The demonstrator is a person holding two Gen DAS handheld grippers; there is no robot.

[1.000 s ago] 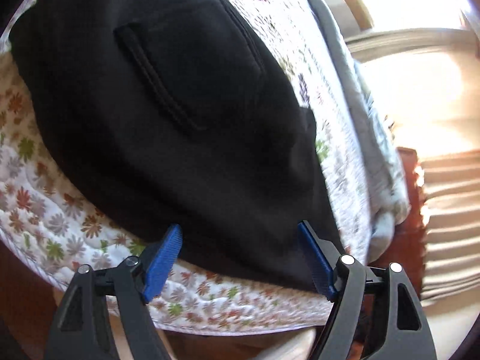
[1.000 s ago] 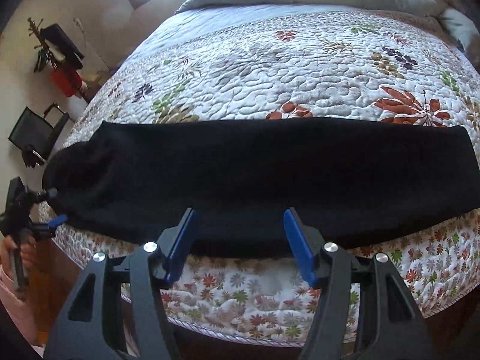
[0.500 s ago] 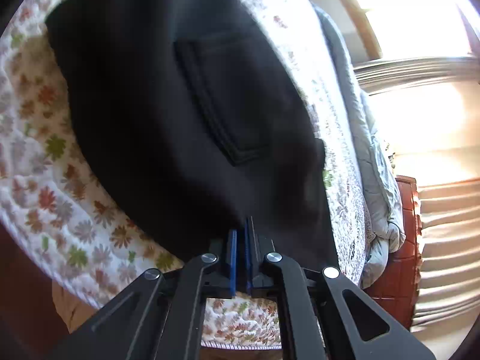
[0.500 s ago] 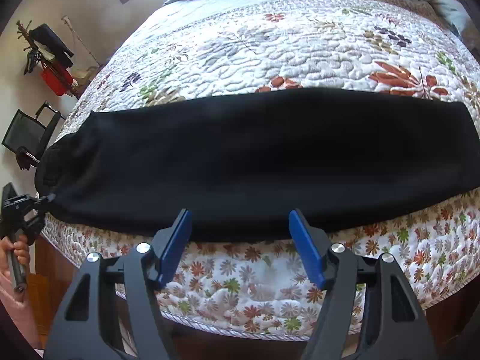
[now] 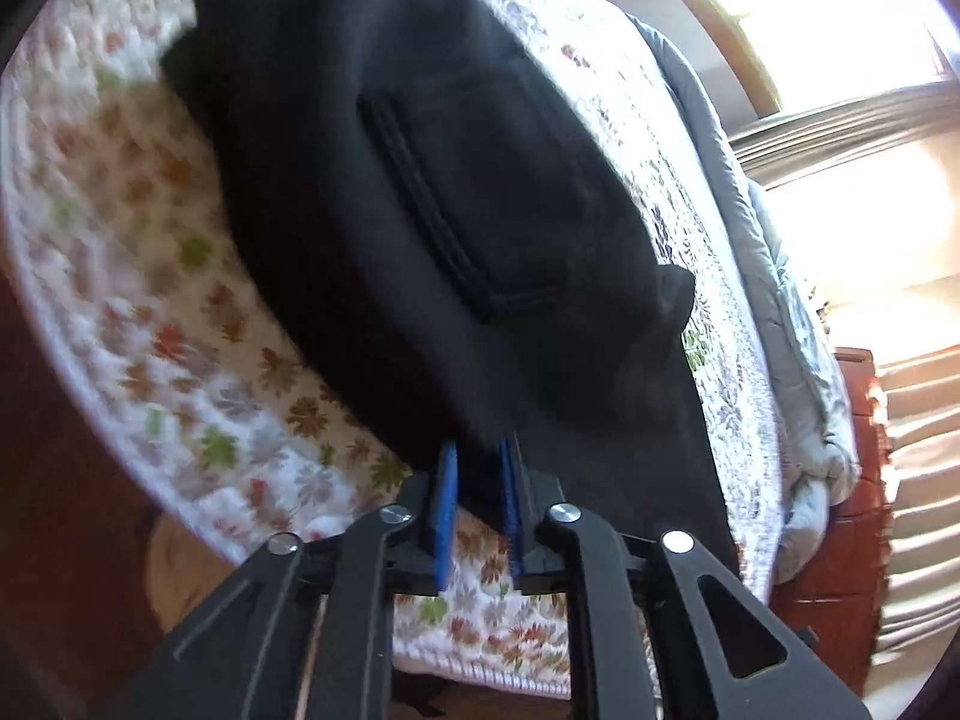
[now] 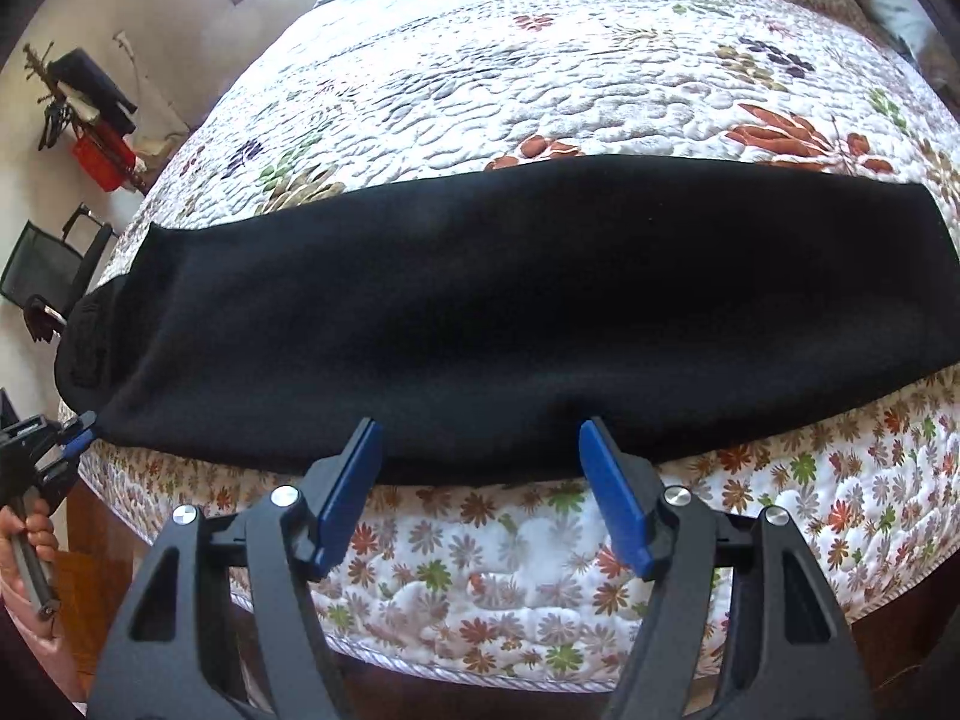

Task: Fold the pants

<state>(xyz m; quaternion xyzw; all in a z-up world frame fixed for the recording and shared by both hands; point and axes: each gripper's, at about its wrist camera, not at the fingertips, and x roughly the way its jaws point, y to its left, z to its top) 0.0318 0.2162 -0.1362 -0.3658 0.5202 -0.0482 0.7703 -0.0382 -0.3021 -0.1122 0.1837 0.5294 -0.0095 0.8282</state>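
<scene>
Left gripper (image 5: 478, 459) has closed onto pants (image 6: 480, 312) since one second ago.
Right gripper (image 6: 480, 438) wide open at near edge of floral quilt (image 6: 540, 78); window far left.

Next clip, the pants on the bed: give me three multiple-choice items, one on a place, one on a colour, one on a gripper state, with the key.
1. Where do the pants lie?
A. along the near edge of the bed
B. on the floor
C. over the chair

2. What colour are the finger pads?
A. red
B. blue
C. white

3. How do the two grippers stand?
A. both open
B. both shut on cloth
C. left gripper pinching the pants, right gripper open

Key: 1 A, the black cloth stretches across the quilt just above the mattress side. 2 B, blue pads show on both grippers. 3 C, the left pads press on a fold of cloth, while the right fingers are spread wide with nothing between them.
</scene>
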